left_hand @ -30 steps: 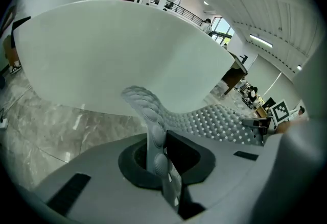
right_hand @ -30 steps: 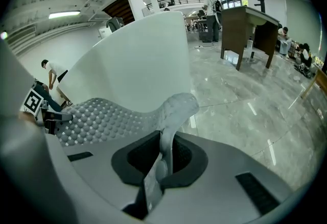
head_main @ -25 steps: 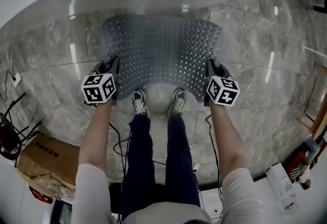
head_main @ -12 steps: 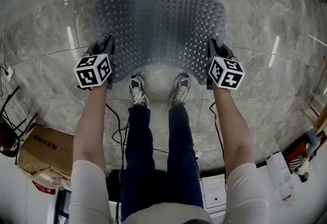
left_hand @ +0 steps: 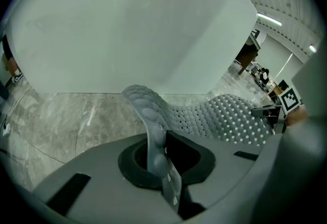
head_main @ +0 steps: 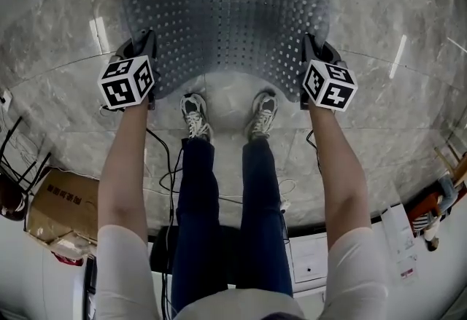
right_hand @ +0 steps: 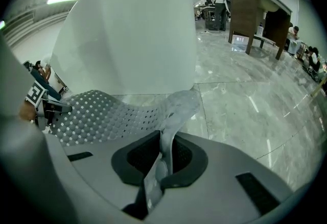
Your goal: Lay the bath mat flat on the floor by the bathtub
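Bath mat (head_main: 226,23): grey, studded and perforated, held over the marble floor (head_main: 408,129) beside a white bathtub (left_hand: 127,24).
Left hand-held gripper (head_main: 147,45) clamped tight on the mat's left edge, right hand-held gripper (head_main: 309,49) likewise on its right edge; mat spans between them, ahead of the person's shoes (head_main: 194,114).

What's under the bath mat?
Only grey marble floor shows, through holes in the bath mat and below its raised near edge, pinched by the left gripper and right gripper. Anything flat beneath its solid parts is covered.
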Action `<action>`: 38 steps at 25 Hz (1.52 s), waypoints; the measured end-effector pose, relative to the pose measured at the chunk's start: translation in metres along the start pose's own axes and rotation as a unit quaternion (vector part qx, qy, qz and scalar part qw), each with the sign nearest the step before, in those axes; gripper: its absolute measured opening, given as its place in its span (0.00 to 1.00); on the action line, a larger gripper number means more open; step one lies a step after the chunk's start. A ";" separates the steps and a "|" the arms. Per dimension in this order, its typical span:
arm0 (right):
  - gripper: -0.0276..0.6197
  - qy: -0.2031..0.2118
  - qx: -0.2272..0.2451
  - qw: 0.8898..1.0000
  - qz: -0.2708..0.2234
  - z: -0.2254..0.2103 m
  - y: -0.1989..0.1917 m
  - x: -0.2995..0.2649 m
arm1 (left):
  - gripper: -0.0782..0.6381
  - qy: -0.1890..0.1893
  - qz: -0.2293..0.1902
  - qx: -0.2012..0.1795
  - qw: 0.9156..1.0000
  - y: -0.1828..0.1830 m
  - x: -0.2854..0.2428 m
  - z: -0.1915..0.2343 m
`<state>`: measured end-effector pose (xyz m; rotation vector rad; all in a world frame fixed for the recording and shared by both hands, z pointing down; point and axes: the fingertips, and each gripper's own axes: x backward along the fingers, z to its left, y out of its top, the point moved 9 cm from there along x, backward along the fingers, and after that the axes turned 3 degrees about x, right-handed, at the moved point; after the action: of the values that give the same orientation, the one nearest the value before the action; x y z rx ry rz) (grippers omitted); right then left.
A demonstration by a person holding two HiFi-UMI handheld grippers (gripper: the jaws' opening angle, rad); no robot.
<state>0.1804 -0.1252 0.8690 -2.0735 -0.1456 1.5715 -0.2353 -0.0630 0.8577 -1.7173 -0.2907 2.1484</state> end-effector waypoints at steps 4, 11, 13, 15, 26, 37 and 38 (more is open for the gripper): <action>0.10 -0.016 0.017 1.000 0.012 -0.006 -0.009 -0.013 | 0.17 0.009 0.006 0.000 1.000 -0.005 -0.010 0.007; 0.10 -0.039 0.039 0.998 0.029 -0.021 -0.023 -0.041 | 0.17 0.042 0.026 -0.036 0.998 -0.018 -0.034 0.028; 0.10 -0.045 0.043 0.998 0.034 -0.025 -0.027 -0.046 | 0.17 0.050 0.030 -0.038 0.998 -0.023 -0.039 0.031; 0.10 -0.052 0.045 0.997 0.035 -0.030 -0.032 -0.051 | 0.17 0.059 0.032 -0.040 0.997 -0.027 -0.044 0.035; 0.11 -0.079 0.053 0.994 0.048 -0.056 -0.055 -0.084 | 0.17 0.091 0.049 -0.044 0.994 -0.042 -0.077 0.058; 0.11 -0.115 0.061 0.989 0.067 -0.078 -0.075 -0.109 | 0.17 0.125 0.049 -0.040 0.990 -0.058 -0.101 0.079; 0.11 -0.117 0.061 0.989 0.071 -0.079 -0.077 -0.112 | 0.17 0.131 0.050 -0.037 0.989 -0.060 -0.103 0.080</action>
<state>0.2349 -0.1302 1.0161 -1.8361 0.0157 1.8585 -0.2845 -0.0447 0.9916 -2.0708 -0.2196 1.9688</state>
